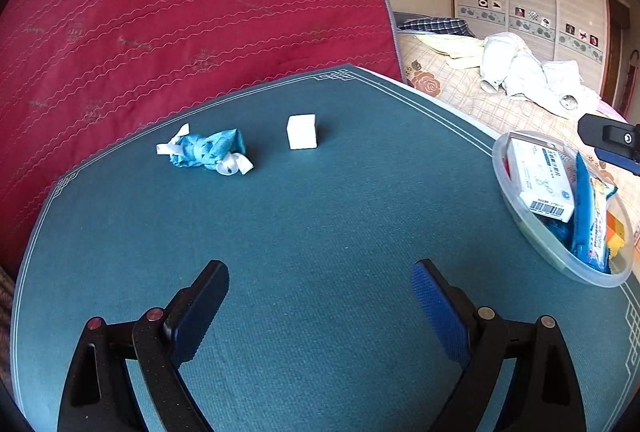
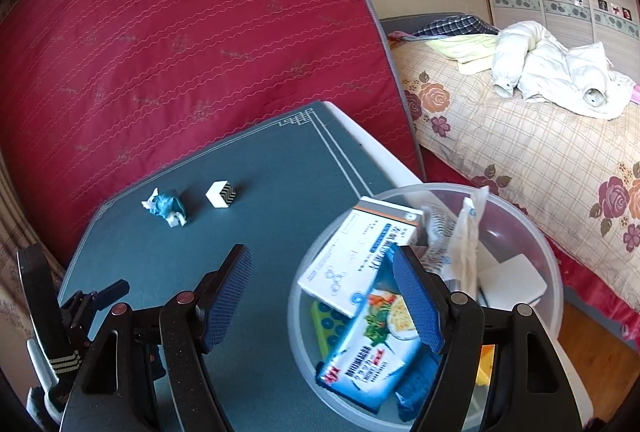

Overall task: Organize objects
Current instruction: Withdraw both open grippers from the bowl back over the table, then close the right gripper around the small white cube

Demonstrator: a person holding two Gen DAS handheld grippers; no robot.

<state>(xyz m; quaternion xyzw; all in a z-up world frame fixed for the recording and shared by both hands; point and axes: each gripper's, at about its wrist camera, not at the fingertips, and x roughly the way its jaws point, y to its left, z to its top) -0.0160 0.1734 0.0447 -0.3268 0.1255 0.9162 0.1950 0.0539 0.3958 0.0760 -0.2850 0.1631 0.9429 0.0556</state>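
A crumpled blue and white wrapper [image 1: 206,151] and a small white cube [image 1: 302,131] lie on the teal table mat [image 1: 320,216], far from my left gripper [image 1: 320,296], which is open and empty. The right wrist view shows the wrapper [image 2: 166,207] and the cube [image 2: 221,194], whose side is black-striped. A clear plastic bowl [image 1: 520,220] at the right edge holds a white medicine box [image 1: 540,177], a blue snack packet [image 1: 596,232] and other items. My right gripper [image 2: 322,296] is open and empty above the bowl's [image 2: 296,316] left rim, over the medicine box [image 2: 360,256] and snack packet [image 2: 372,348].
A red quilted mattress [image 1: 180,11] stands against the table's far side. A bed with a floral cover [image 2: 520,151] and white clothes [image 2: 556,71] lies to the right. The left gripper's body [image 2: 68,324] shows at the left of the right wrist view.
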